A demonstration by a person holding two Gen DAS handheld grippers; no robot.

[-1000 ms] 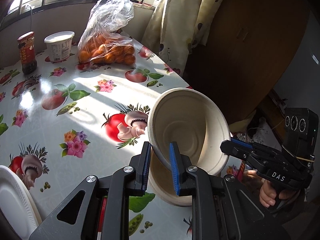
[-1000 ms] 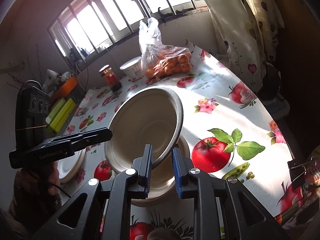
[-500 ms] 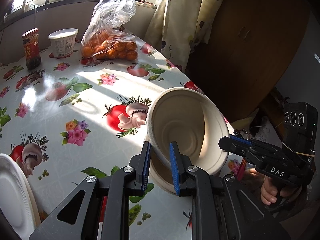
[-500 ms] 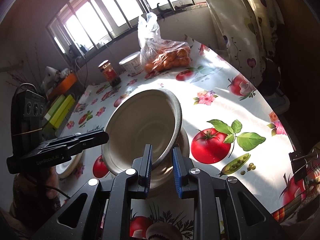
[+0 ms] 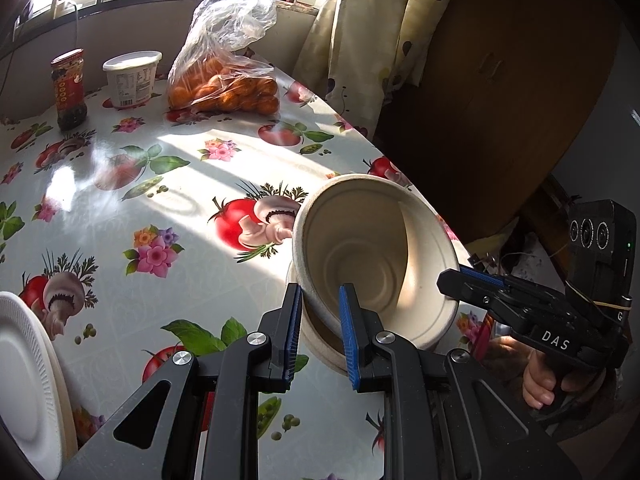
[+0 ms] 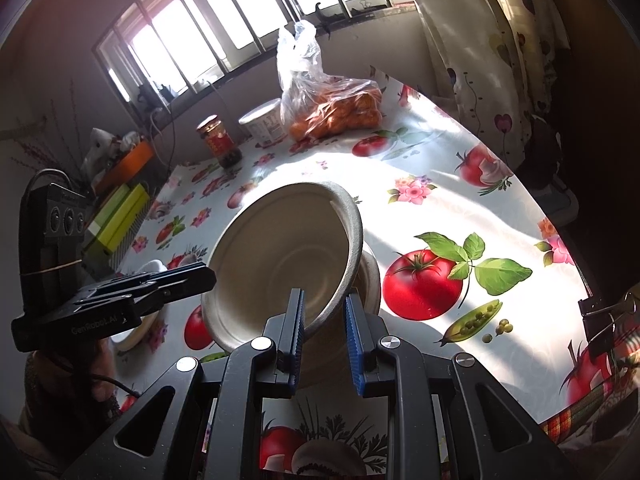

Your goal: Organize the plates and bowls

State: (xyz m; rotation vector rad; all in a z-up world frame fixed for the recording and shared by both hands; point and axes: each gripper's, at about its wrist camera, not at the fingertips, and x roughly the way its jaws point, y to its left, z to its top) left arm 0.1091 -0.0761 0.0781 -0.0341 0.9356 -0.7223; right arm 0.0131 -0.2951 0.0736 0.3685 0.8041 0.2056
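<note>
A beige paper bowl [image 5: 372,264] hangs tilted just above a second beige bowl [image 5: 320,344] that stands on the flowered tablecloth. My left gripper [image 5: 318,300] is shut on the near rim of the tilted bowl. At its right rim my right gripper [image 5: 452,280] reaches in, held by a hand. In the right wrist view the same tilted bowl [image 6: 280,264] leans left, and my right gripper [image 6: 324,308] is shut on its near rim. The lower bowl [image 6: 370,276] peeks out behind it, and my left gripper [image 6: 204,280] grips the bowl's left rim.
White plates [image 5: 24,380] lie stacked at the table's near left. At the far end stand a bag of oranges [image 5: 228,88], a white tub [image 5: 132,78] and a red jar [image 5: 68,88]. Yellow-green boxes [image 6: 116,220] sit at the left. The table edge [image 5: 400,176] runs close to the bowls.
Both grippers keep their hold on the tilted bowl. The bowl has settled slightly closer onto the lower bowl; little else has moved.
</note>
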